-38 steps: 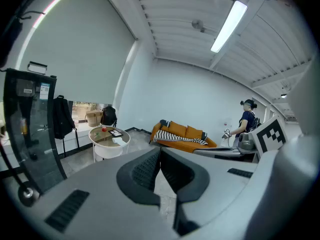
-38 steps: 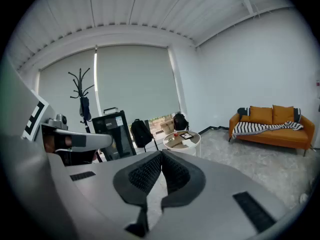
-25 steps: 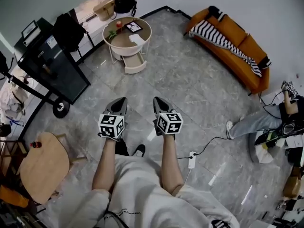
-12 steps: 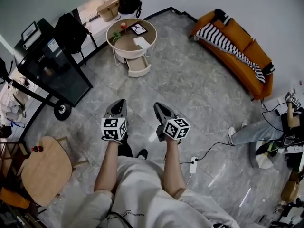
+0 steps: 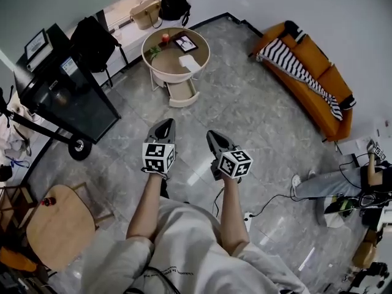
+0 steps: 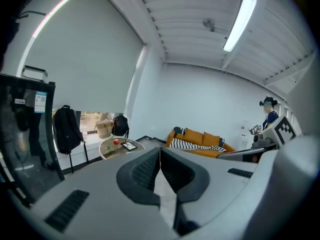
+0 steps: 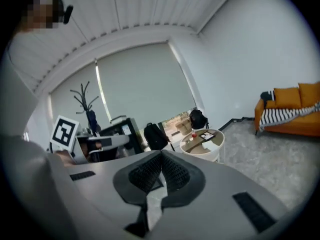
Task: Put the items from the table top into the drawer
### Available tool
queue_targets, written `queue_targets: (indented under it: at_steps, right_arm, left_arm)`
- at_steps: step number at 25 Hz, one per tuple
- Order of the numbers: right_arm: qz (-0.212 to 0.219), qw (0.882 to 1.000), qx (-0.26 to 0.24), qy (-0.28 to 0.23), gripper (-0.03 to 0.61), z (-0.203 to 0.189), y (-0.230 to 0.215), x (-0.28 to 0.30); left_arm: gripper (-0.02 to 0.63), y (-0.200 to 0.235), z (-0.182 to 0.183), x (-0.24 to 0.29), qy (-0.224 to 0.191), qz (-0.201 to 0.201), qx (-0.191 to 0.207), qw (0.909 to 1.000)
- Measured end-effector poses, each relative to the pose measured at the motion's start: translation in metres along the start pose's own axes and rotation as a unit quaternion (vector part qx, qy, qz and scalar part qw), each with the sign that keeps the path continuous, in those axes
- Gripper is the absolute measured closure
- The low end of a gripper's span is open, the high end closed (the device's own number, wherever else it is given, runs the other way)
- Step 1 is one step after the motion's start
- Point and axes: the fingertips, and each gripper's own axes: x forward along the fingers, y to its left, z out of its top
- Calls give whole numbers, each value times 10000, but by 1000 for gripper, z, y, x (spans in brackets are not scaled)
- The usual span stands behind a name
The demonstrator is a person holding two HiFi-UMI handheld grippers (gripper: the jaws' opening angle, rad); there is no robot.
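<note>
A round wooden table (image 5: 161,64) stands far ahead on the floor, its drawer (image 5: 182,92) pulled open below the top. On the top lie a red apple (image 5: 165,38), a dark framed tablet (image 5: 185,43), a white item (image 5: 190,62) and a green sprig (image 5: 154,51). My left gripper (image 5: 165,125) and right gripper (image 5: 215,138) are held side by side at waist height, well short of the table, both shut and empty. The left gripper view shows its jaw tips (image 6: 160,149) meeting, with the table (image 6: 108,148) small beyond. The right gripper (image 7: 161,155) also faces the table (image 7: 195,145).
An orange sofa (image 5: 313,64) with a striped blanket lines the right wall. A black wheeled cabinet (image 5: 67,94) stands at left, a wooden chair (image 5: 54,225) near left. A seated person (image 5: 334,179) and a power strip (image 5: 248,217) with cable are at right. Bags (image 5: 173,5) sit behind the table.
The person has walked forward, so the table and drawer are nearer. Both grippers travelled forward together and stayed shut.
</note>
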Motion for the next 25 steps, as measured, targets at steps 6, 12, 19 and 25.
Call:
queue_targets:
  at_steps: [6, 12, 19, 25]
  right_arm:
    - [-491, 9980, 400, 73, 545, 23, -22, 79]
    - [-469, 9961, 748, -14, 545, 33, -27, 137]
    - [-756, 9938, 804, 102, 545, 25, -41, 162]
    - [-780, 9871, 1401, 10, 545, 6, -65, 184]
  left_arm:
    - [592, 63, 31, 50, -45, -234, -109, 9997]
    - [592, 117, 57, 88, -258, -581, -333, 9974]
    - [592, 140, 46, 121, 28, -879, -436, 9952]
    - [592, 142, 36, 146, 269, -1038, -249, 9939]
